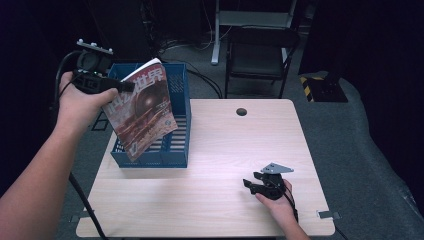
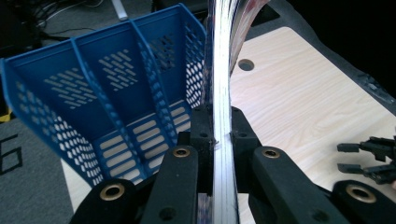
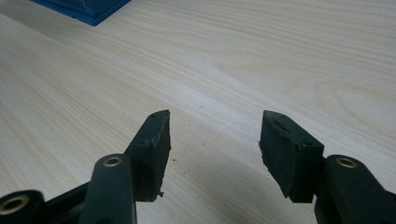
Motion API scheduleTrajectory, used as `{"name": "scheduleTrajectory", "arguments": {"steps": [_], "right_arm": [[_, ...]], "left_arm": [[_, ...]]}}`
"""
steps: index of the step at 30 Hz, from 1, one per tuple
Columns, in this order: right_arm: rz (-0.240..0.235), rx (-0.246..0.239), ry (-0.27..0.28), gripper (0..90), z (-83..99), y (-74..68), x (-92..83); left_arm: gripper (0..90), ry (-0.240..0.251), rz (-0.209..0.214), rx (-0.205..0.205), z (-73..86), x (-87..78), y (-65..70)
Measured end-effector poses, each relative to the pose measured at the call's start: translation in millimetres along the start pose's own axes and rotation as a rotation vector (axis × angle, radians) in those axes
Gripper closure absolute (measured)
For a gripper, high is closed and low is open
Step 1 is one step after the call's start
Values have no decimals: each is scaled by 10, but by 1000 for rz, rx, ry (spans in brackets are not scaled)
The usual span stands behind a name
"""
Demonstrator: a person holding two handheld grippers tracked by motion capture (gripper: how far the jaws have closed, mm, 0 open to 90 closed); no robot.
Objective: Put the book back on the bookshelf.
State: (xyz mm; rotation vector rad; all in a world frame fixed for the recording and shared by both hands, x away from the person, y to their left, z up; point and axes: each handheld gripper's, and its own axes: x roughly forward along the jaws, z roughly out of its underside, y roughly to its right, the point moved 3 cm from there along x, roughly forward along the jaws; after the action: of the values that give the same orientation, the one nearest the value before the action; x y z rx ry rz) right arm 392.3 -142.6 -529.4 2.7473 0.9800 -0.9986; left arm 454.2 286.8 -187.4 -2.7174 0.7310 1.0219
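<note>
Left gripper (image 1: 125, 86) clamped a magazine (image 1: 142, 107) above the blue rack (image 1: 177, 150). Right gripper (image 1: 251, 181) rested wide, holding nothing, on the table (image 1: 210, 195).

magazine (image 1: 142, 107) | glossy, red-brown cover with large white characters | pinched edge-on at its upper left edge in my left gripper (image 1: 125, 86) | hangs tilted in the air, lower corner down, over the left front of the blue file rack (image 1: 177, 150) | pages bow slightly
</note>
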Motion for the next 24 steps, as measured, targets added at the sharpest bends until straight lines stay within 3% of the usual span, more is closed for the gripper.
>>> {"name": "scheduleTrajectory", "arguments": {"steps": [2, 4, 9, 24], "right_arm": [[-2, 4, -1, 428, 1, -7, -1], [-4, 1, -4, 428, 2, -6, -3], [-3, 11, -5, 428, 2, -9, -2], [-5, 4, -2, 428, -2, -8, -1]], "left_arm": [[839, 15, -5, -40, 4, 2, -15], [839, 17, -17, -51, 9, -5, -42], [839, -2, -44, -47, 14, -24, -113], [839, 2, -108, -123, 30, 48, -284]]}}
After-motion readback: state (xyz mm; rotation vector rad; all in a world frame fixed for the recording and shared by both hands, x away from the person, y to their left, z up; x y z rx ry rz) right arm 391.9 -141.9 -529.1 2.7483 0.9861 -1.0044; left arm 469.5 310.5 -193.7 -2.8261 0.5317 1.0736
